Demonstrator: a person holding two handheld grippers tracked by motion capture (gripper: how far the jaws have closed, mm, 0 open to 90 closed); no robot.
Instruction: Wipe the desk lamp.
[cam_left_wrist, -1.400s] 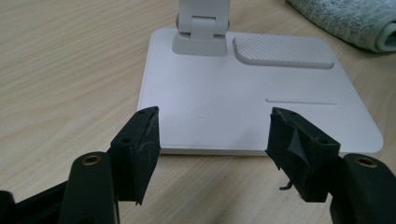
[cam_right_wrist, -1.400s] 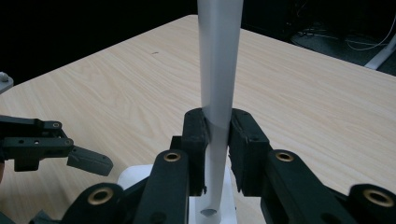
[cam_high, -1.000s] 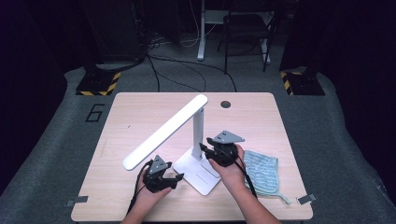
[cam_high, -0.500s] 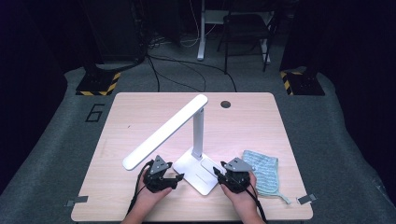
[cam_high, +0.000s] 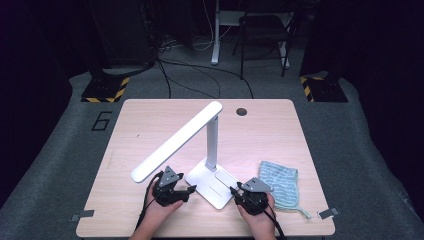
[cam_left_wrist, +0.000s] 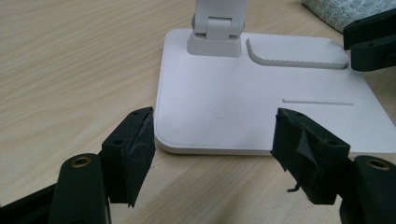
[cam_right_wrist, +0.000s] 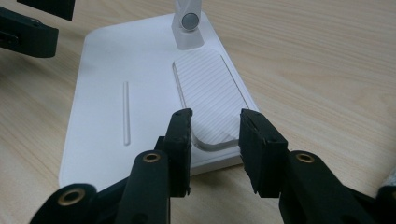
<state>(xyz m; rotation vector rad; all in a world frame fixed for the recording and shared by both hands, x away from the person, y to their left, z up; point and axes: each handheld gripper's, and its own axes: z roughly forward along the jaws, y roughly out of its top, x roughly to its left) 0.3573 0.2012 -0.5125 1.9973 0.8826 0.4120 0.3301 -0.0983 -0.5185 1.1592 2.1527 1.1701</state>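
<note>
**Both grippers staged at lamp base, no grip yet**

Lamp (cam_high: 200, 145) stands upright mid-tabletop (cam_high: 280, 130), head folded out and slanting down to the left. Cloth (cam_high: 280, 182) lies to the right of the base (cam_high: 212, 182), untouched.

Left gripper (cam_high: 189, 190) sits at the base's near-left corner, its fingers (cam_left_wrist: 135, 154) wide apart and holding nothing; the base edge lies ahead of the gap, not inside it. Right gripper (cam_high: 235, 191) is at the near-right edge, and its jaws have just been closing. Its fingers (cam_right_wrist: 180, 149) are part-open and empty, hanging just over the edge by the ribbed pad (cam_right_wrist: 210, 105); contact with the base can't be told.

Judgement: approach done, nothing grasped or pressed. Whatever is meant for the base is all left to do.

View differences:
- High view: whole layout, lamp head, cloth, both hands. Finger gaps too small to read there.
- Left gripper view: power symbol (cam_left_wrist: 219, 112), slot (cam_left_wrist: 317, 101) and hinge foot (cam_left_wrist: 217, 35).
- Right gripper view: ribbed pad close up, hinge pin (cam_right_wrist: 189, 21).
</note>
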